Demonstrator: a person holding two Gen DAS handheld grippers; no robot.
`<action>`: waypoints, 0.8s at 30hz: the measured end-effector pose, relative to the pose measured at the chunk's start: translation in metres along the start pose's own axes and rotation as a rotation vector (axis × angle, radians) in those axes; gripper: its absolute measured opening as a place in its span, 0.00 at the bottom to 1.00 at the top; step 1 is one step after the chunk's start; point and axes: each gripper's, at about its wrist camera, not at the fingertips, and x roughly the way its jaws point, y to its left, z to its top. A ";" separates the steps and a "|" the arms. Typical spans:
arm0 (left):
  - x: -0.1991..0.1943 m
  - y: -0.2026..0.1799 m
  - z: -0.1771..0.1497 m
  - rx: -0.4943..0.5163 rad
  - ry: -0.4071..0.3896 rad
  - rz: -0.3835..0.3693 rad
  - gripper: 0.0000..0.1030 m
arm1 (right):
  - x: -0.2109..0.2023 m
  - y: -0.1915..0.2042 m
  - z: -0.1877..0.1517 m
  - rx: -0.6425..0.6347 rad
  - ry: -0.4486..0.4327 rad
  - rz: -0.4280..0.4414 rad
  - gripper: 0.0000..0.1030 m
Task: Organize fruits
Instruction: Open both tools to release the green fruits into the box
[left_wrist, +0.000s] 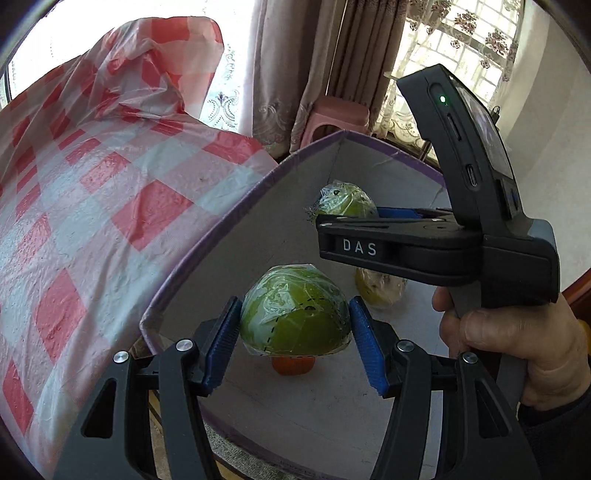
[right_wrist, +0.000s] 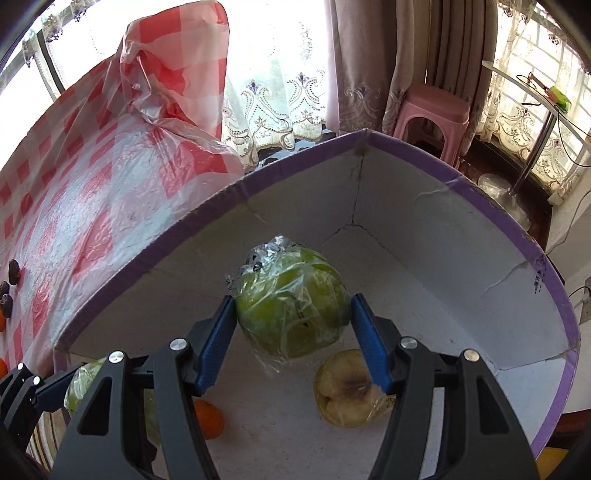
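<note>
My left gripper (left_wrist: 294, 303) is shut on a green fruit wrapped in clear plastic (left_wrist: 295, 325), held over the inside of a white cardboard box with a purple rim (left_wrist: 207, 236). In the right wrist view my right gripper (right_wrist: 293, 301) is shut on a second wrapped green fruit (right_wrist: 291, 314) inside the same box (right_wrist: 406, 155). On the box floor lie a small orange (right_wrist: 210, 419) and a yellowish bruised fruit in plastic (right_wrist: 349, 391). The left wrist view shows the right gripper (left_wrist: 351, 216), in a hand (left_wrist: 517, 350), with its fruit (left_wrist: 345, 201).
A red-and-white checked plastic cloth (right_wrist: 92, 206) covers the table left of the box, bunched up at the far end. Small dark fruits (right_wrist: 13, 271) lie at its left edge. Behind the box stand a pink stool (right_wrist: 430, 110), curtains and a glass side table (right_wrist: 535, 96).
</note>
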 end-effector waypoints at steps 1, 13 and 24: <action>0.006 -0.002 0.000 0.008 0.024 -0.005 0.56 | 0.003 0.000 0.001 -0.001 0.008 -0.014 0.62; 0.046 -0.022 0.005 0.136 0.125 0.158 0.56 | 0.044 0.001 -0.006 -0.017 0.103 -0.083 0.62; 0.068 -0.021 0.004 0.148 0.200 0.189 0.57 | 0.059 0.007 -0.005 -0.019 0.136 -0.101 0.62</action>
